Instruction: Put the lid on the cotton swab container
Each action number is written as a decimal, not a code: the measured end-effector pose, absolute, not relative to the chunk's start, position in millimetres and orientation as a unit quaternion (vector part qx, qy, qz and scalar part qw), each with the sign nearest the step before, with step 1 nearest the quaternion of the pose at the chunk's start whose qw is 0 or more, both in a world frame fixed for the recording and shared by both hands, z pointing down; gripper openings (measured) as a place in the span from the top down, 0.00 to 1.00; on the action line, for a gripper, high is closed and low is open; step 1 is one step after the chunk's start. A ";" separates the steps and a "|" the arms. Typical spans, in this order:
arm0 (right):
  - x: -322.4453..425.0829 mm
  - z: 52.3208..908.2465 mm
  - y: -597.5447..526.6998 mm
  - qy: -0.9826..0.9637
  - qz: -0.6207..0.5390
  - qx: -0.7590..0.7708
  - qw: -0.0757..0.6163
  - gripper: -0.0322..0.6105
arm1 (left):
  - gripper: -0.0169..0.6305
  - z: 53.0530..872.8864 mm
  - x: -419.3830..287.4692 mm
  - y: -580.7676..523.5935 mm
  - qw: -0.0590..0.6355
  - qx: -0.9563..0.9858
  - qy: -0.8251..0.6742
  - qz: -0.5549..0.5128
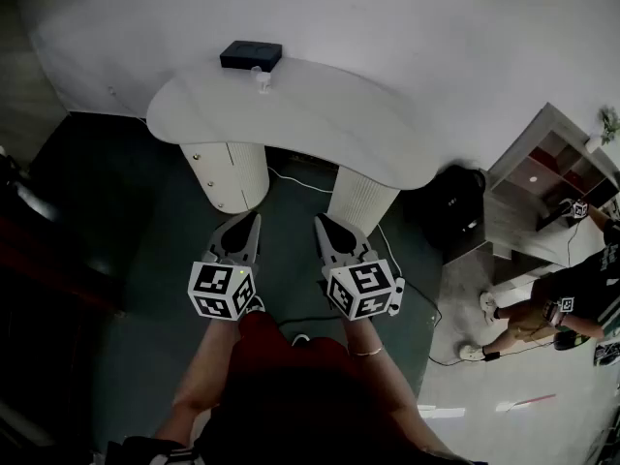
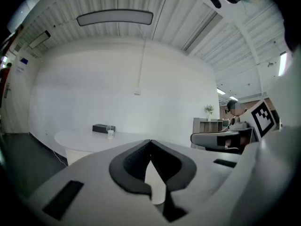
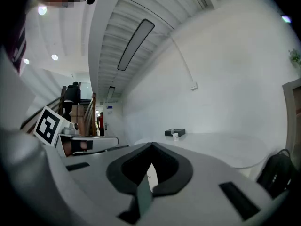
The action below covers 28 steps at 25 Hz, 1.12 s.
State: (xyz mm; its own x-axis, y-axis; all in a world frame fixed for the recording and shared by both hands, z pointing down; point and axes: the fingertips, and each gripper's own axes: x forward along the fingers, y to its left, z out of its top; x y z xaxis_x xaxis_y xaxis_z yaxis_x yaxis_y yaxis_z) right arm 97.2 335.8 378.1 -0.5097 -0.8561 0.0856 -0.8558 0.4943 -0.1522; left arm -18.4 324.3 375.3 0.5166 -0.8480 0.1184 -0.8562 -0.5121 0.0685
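Observation:
A small clear cotton swab container (image 1: 262, 80) stands at the far side of the white table (image 1: 320, 114), just in front of a black box (image 1: 250, 55). It is too small here to make out a lid. The container also shows far ahead in the left gripper view (image 2: 110, 133) and the right gripper view (image 3: 176, 136). Both grippers hang side by side over the dark floor, well short of the table. My left gripper (image 1: 255, 217) (image 2: 150, 141) has its jaws together with nothing held. My right gripper (image 1: 320, 221) (image 3: 151, 145) is likewise shut and empty.
The table rests on two ribbed white pedestals (image 1: 228, 174). A black bag (image 1: 455, 201) sits on the floor to the right of the table, with a cable running past it. Further right are a shelf unit (image 1: 557, 163) and a crouching person (image 1: 528, 313).

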 end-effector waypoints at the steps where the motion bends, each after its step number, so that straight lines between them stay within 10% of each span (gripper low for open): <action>1: 100.0 379.3 335.8 0.864 -0.087 -0.495 0.000 0.93 | 0.94 375.6 -17.4 323.8 0.060 0.868 -0.492 0.032; 28: 54.6 409.7 211.2 0.890 -0.097 -0.445 -0.019 0.92 | 0.94 409.7 -54.8 193.6 0.097 0.854 -0.510 0.038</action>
State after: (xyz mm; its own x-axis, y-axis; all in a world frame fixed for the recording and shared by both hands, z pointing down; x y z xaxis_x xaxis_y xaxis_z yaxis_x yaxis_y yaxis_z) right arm 54.6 211.2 409.7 -0.6037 -0.7882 0.1195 -0.7955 0.5855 -0.1561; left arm -54.8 193.6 409.7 0.4768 -0.8635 0.1642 -0.8784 -0.4611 0.1258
